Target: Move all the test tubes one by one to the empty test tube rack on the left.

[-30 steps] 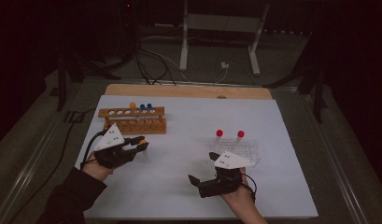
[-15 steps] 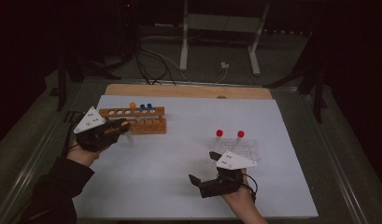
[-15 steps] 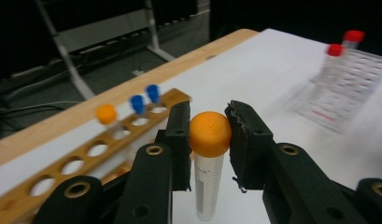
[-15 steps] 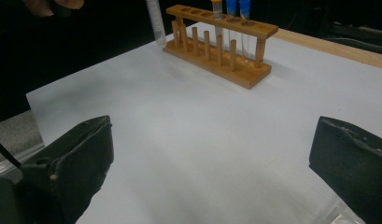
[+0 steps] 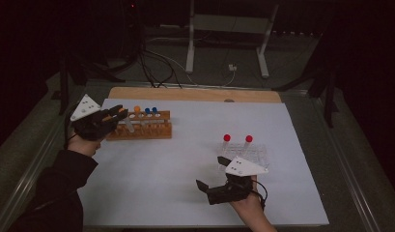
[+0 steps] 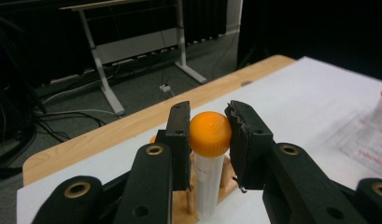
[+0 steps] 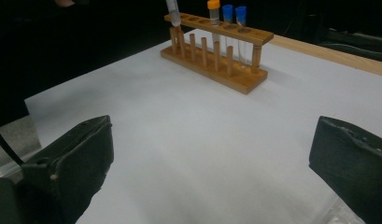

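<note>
Left claw [image 6: 208, 140]: jaws pinching the orange cap of a tube [image 6: 208, 186], one pad on each side of the cap, tube hanging upright below. In the high view this claw [image 5: 119, 116] sits at the 9 o'clock end of the wooden rack [image 5: 144, 126], with the tube's lower end at or just in the end hole; cannot tell whether it is seated.

Handling, as judged: clear plastic tube, light and stiff. The cap is round and smooth, so it may slip or swivel if the grip is off centre. Best hold is square across the cap's widest part, as now, or just below it on the tube's shoulder. Keep it vertical to clear the rack's hole.

Rack also carries one orange-capped tube [image 5: 136, 110] and two blue-capped tubes [image 5: 151, 111], toward 3 o'clock of the claw.

Right claw [image 5: 212, 175]: jaws spread wide, holding nothing, resting low at 6 o'clock on the desk [image 5: 185, 164]. Just beyond it, a clear rack [image 5: 253, 153] with two red-capped tubes [image 5: 237, 139].
</note>
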